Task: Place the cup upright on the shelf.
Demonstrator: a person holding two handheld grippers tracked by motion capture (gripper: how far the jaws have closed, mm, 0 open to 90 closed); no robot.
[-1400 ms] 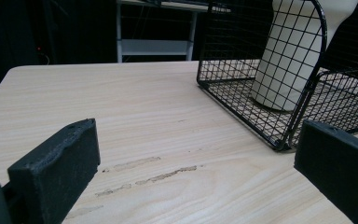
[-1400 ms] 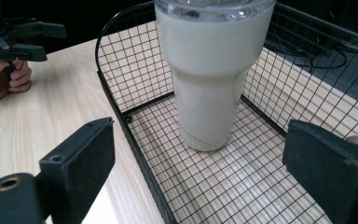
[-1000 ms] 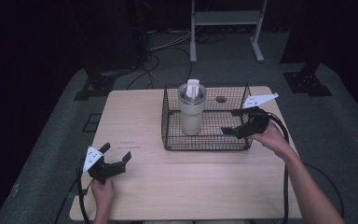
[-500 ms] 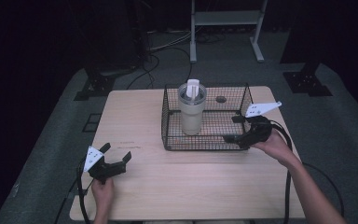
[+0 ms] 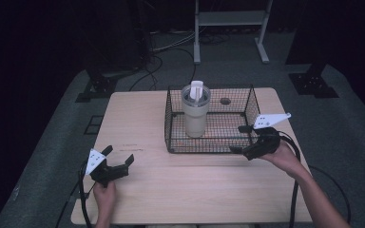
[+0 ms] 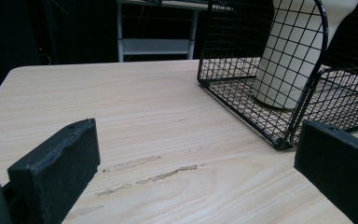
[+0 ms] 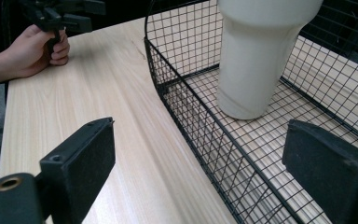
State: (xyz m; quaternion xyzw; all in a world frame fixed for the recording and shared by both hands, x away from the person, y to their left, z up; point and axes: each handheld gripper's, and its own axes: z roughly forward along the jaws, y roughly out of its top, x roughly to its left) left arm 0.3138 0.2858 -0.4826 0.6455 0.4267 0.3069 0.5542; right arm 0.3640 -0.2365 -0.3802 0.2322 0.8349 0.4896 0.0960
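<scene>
A wire basket (image 5: 209, 142) sits toward the far right of the surface (image 5: 138, 118), and a cream tumbler (image 5: 195, 113) stands upright inside it, near its left end, with a lid and a flat tab sticking up. The right hand-held gripper (image 5: 240, 139) hovers at the basket's near right corner, jaws apart, one on either side of the rim wire, clamped on nothing. The left hand-held gripper (image 5: 119, 154) rests low over the near left of the surface, well apart from the basket, jaws also apart and empty. The basket looks light and stiff, with thin wire that gives a narrow, somewhat slick bite; I'd take it on the thick top rim near a corner. The tumbler looks hard, smooth and tapered, likely heavier than the basket, so a quick tug could tip it against the mesh.
</scene>
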